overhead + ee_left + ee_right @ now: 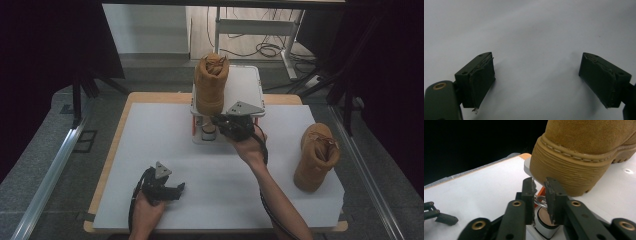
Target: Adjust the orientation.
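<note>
A tan boot (211,82) stands on the top shelf of a small white rack (245,85) with orange legs at the back of the table. In the right gripper view its ribbed sole (574,172) overhangs the shelf corner. Under the shelf sits a white round container (208,131) with a brown top (544,225) and a metal ring (539,201). My right gripper (219,121) (539,182) is at the rack's front, jaws drawn close on that ring. My left gripper (177,190) (536,67) rests open on the white board with nothing between its jaws.
A second tan boot (316,156) stands upright on the white board (165,135) at the right. The left gripper's jaws (439,216) show far off at the left of the right gripper view. Dark curtains and stand legs surround the table.
</note>
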Available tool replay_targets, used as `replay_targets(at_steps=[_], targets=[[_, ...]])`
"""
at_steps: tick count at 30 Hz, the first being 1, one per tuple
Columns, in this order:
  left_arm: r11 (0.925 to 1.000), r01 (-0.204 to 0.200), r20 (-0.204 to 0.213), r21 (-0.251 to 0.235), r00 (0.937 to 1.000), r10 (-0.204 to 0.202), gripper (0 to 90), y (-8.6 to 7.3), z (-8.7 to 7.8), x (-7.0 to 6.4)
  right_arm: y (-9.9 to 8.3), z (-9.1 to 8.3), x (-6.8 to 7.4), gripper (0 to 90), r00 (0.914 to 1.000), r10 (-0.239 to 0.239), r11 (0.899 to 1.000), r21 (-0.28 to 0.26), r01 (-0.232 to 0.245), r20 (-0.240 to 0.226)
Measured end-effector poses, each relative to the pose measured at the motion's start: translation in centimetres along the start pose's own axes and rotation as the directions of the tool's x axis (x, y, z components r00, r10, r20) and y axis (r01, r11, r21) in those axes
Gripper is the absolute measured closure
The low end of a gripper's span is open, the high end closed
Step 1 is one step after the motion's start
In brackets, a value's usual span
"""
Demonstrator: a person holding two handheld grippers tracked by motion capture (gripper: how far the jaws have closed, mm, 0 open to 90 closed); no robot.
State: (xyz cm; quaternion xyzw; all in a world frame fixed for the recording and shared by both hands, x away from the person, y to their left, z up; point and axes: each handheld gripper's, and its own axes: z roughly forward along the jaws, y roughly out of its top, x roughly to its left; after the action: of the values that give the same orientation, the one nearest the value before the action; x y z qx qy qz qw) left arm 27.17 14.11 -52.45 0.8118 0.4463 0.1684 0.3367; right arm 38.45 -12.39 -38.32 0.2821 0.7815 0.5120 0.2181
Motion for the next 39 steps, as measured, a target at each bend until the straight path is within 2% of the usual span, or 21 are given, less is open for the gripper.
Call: replay_targets(at_steps=[11,19,34,39], targets=[[1.0,-0.003,-0.001,0.004,1.0,0.003,13.2,0.0,0.0,0.0,-1.1,-1.2,-0.2,52.5,1.0,-0.003,1.0,0.005,0.003,0.006],[1.0,0.002,-0.002,0.003,1.0,-0.002,13.2,0.0,0.0,0.0,-1.9,-2.2,-0.4,41.2,1.0,-0.001,1.0,0.004,0.001,0.007],[1.0,0.006,-0.001,-0.002,1.0,-0.006,13.2,0.0,0.0,0.0,-3.3,-4.7,-0.1,36.1,0.9998,-0.016,1.0,0.009,0.016,0.014],[1.0,0.006,-0.001,-0.002,1.0,-0.006,13.2,0.0,0.0,-0.1,-4.0,-5.7,0.0,34.5,1.0,-0.002,1.0,0.006,0.002,0.006]])
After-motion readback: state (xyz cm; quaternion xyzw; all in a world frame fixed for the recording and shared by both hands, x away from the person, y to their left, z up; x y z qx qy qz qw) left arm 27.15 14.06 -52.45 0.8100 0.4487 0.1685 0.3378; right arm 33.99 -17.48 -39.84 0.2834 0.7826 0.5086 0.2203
